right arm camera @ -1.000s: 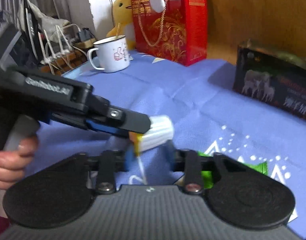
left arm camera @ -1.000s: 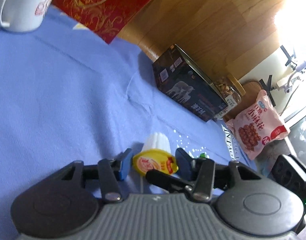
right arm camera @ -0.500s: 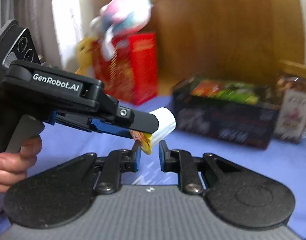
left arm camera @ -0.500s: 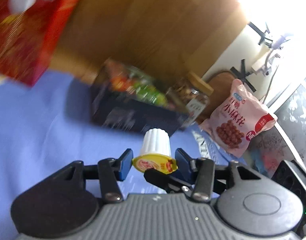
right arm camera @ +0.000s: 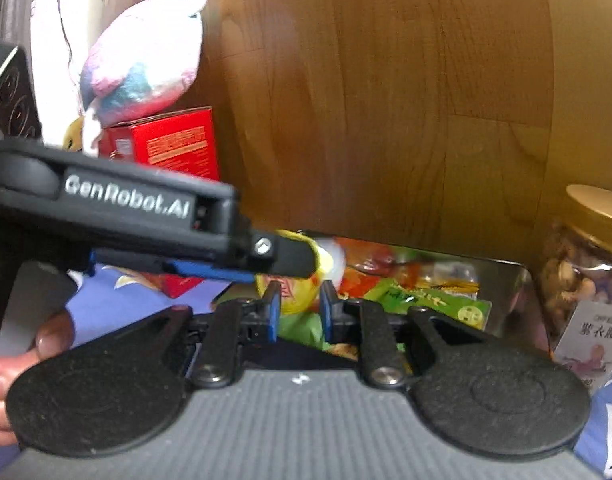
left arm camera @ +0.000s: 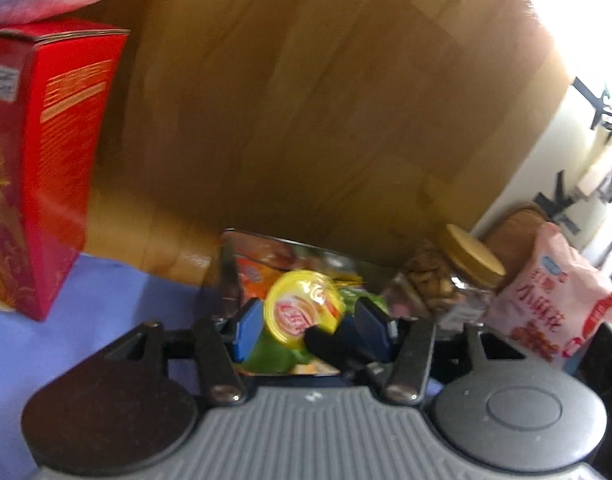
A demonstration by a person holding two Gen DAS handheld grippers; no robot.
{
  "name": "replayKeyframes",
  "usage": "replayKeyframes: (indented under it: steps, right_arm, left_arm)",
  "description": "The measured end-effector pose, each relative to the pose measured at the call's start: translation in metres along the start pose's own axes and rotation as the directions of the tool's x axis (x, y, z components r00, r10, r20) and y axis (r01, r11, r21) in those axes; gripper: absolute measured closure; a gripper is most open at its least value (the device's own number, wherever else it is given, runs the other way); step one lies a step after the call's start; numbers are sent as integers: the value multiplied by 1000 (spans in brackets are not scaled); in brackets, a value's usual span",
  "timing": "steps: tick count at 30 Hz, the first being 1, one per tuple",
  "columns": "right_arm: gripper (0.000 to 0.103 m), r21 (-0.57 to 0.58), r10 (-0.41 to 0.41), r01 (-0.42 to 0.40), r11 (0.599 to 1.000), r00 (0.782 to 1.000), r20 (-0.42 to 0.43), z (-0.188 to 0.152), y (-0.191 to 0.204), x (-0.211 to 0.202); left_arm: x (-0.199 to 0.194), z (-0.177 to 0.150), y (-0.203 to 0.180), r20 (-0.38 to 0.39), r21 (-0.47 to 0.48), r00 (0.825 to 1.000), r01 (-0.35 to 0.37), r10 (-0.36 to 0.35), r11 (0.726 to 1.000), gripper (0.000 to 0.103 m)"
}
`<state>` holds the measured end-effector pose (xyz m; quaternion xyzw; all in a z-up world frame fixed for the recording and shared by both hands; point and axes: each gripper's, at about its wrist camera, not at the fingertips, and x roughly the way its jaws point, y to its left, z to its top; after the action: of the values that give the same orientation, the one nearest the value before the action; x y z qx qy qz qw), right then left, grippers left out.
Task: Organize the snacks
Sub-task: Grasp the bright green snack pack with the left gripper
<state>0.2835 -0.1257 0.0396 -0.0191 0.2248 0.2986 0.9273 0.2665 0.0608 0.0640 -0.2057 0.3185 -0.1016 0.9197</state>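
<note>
Both grippers have carried the small white ribbed jelly cup with a yellow foil lid (left arm camera: 304, 310) away from the blue cloth and up over the dark open-topped box (right arm camera: 506, 280). Nearest the lens, the left gripper (left arm camera: 306, 326) has its blue pads spreading, with visible gaps beside the cup between them; the right gripper (right arm camera: 300, 306) is also widening, the cup's lid edge between its pads, though blur hides whether they press. I judge the cup light, with a thin crushable wall and slick foil, best held by the ribbed sides. Below, the box already holds green and orange snack packets (right arm camera: 430, 294). Beyond it stand a gold-lidded glass jar of nuts (left arm camera: 446, 284) and a pink snack bag (left arm camera: 554, 300).
</note>
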Motion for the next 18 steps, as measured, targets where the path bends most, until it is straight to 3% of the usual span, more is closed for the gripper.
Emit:
replayKeyframes:
  steps: [6,9,13,18]
  right_arm:
    - [77,115,35,-38,993,999,29,-14,-11,-40]
    - [77,201,95,-93,975,995,0,-33,-16,-71]
    - [77,356,192,-152,922,978,-78,-79,-21,-106]
    - [77,475,241,-147,867,960,-143,-128,-14,-133]
  left_arm:
    - [-26,-16,5,18,-26,1000,22,-21,999,51]
    - [-51,-36,6,10,-38,998,59,-59,998,51]
    - [-81,-89,15,-68,-91,992,103,-110,990,51]
    - [-98,-150,31,-186,-211,966,140,-181,967,51]
